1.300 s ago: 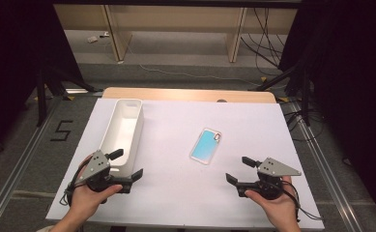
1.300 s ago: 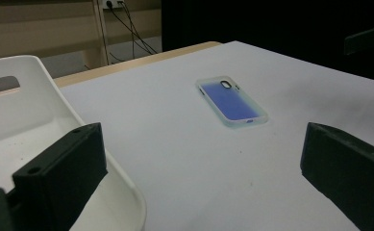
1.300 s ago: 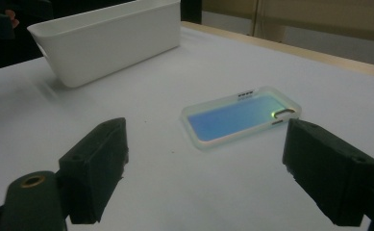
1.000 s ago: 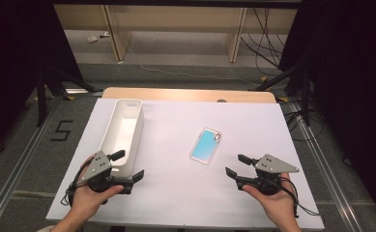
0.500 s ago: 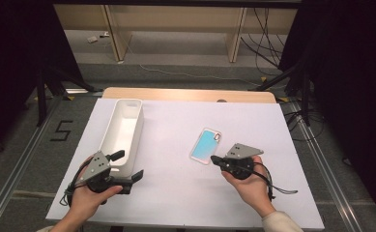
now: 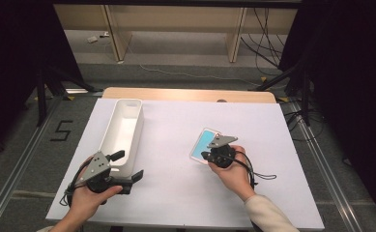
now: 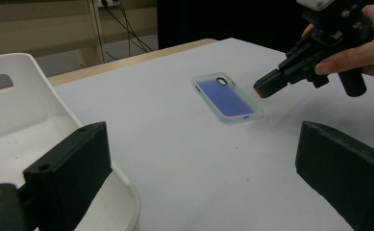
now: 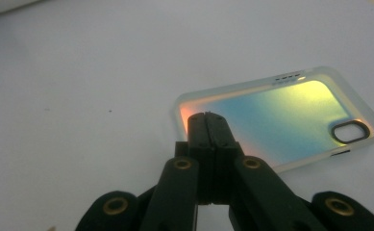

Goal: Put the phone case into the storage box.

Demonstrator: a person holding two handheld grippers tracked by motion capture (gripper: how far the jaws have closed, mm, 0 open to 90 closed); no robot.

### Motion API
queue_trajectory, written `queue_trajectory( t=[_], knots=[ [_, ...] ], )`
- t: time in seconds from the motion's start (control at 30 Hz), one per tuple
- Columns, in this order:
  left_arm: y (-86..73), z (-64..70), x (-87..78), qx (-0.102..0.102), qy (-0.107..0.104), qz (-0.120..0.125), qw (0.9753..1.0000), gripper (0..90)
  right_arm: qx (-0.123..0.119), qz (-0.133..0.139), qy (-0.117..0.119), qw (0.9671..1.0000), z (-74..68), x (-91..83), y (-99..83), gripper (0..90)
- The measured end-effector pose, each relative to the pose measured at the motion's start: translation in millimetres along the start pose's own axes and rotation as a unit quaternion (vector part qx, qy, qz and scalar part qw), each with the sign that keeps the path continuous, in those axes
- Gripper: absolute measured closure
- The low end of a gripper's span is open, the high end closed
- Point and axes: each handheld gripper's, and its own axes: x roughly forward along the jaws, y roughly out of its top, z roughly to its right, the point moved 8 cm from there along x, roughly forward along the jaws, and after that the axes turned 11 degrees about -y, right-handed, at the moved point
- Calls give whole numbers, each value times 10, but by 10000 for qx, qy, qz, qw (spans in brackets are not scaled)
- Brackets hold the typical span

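Note:
A clear phone case [image 6: 205, 141] with a blue iridescent back lies flat on the white table top [image 6: 176, 193], right of centre. My right gripper [image 6: 205, 155] is shut with nothing between its jaws, and its tips hover at the case's near end. In the right gripper view the closed tips [image 8: 207, 118] overlap the case [image 8: 290, 115] at its left corner. My left gripper [image 6: 127, 165] rests open at the front left, next to a long white bin [image 6: 122, 128]. Its view shows the case [image 7: 227, 97], the right gripper [image 7: 266, 89] and the bin's rim [image 7: 45, 106].
The bin runs from front to back along the table's left side and looks empty. A wooden table edge [image 6: 185, 94] shows behind the white sheet. The right gripper's cable [image 6: 260, 175] trails on the table beside the hand.
My right gripper has travelled from the front right corner forward and left to the phone case, and its jaws have gone from open to shut. The left gripper has stayed put.

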Motion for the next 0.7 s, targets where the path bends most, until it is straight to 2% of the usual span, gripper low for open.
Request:
queue_trajectory(
  t=[0.07, 0.1, 0.13, 0.17, 0.27, 0.3, 0.33, 0.47, 0.6, 0.63, 0.7],
  knots=[
    [-1, -1, -1, 3, -1, -5, 10000, 47, -2, -23, -15, 10000, 6, 27, -3, 900],
    [-2, -4, -1, 22, -10, -14, 10000, 47, -74, 68, -104, 9999, 27, 82, 5, 900],
    [-4, -6, -1, 20, -10, -19, 10000, 47, -30, -145, -33, 9999, 17, 94, -24, 900],
    [-4, -8, -5, 11, -2, -20, 10000, 48, -36, -251, -60, 9997, 19, 139, -46, 900],
    [-4, -8, -9, -6, 8, -17, 10000, 48, -20, -266, -143, 9995, 19, 200, -58, 900],
    [-5, -9, -10, -4, 11, -22, 10000, 48, -63, -278, -146, 9995, 24, 209, -65, 900],
    [-6, -10, -10, 3, 8, -27, 10000, 48, -105, -441, -68, 9989, 20, 195, -91, 900],
    [-4, -3, -7, -11, -3, -15, 10000, 48, -61, -434, -155, 9989, 27, 229, -116, 900],
    [-2, 0, -6, -26, 0, 3, 10000, 48, -105, -498, -170, 9986, 35, 225, -135, 900],
    [3, -7, -9, 58, -12, -11, 10000, 48, -97, -628, -118, 9979, 33, 206, -157, 900],
    [2, -5, -10, 22, 2, -1, 10000, 48, -65, -598, -139, 9981, 35, 212, -162, 900]
  ],
)
